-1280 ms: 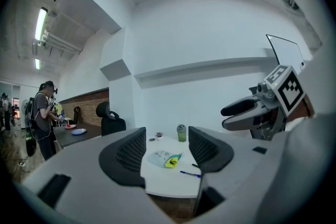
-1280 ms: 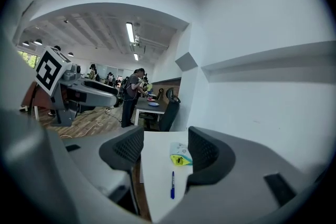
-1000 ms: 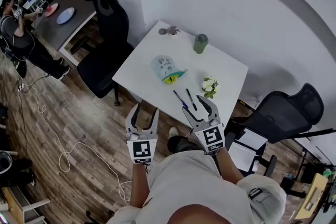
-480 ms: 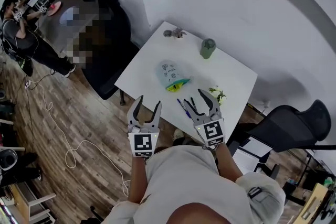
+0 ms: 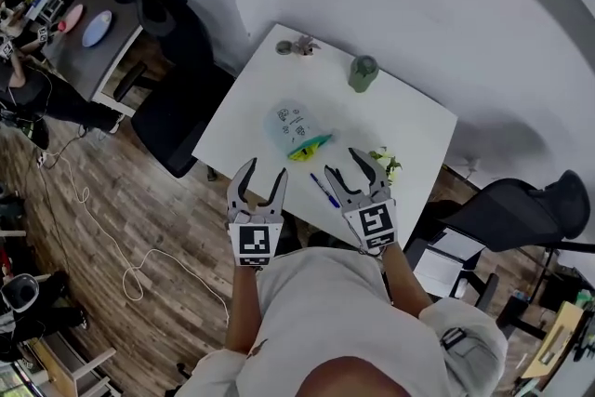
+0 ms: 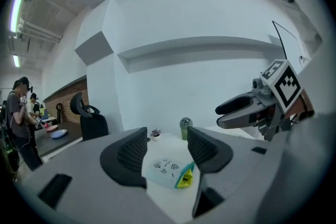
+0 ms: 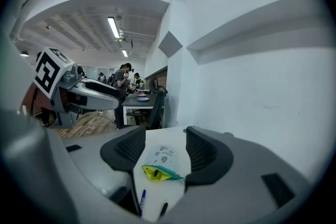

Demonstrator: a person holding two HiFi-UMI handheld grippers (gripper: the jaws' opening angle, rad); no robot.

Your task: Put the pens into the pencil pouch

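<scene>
Both grippers have pushed forward to the white table [image 5: 244,120] since a second ago, when they hung short of its near edge. The left gripper [image 5: 263,171] has reached that edge with its fingers apart and nothing between them. The right gripper [image 5: 341,162] hovers over the near edge towards the right corner, its jaws closing slightly but wide apart and pressing on nothing. Near the middle of the table lies the pencil pouch [image 5: 296,126], pale blue with small printed drawings, its yellow-green mouth turned to the near edge. The mouth appears to be open, though no view looks into it. A green cup [image 5: 363,73] stands well apart by the far edge. Between the pouch and the near edge lie the pens, side by side and just beside each other: a blue pen [image 5: 324,190] and a black pen [image 7: 163,210], the latter largely under the right gripper in the head view. Neither pen has been picked up. They look light, stiff and smooth-barrelled, likely to roll or slip if nipped at an end, so the middle of the barrel, taken crosswise, is the best hold. The pouch looks soft and limp and may slide or fold shut when pushed, so its lip probably wants steadying from the left.
</scene>
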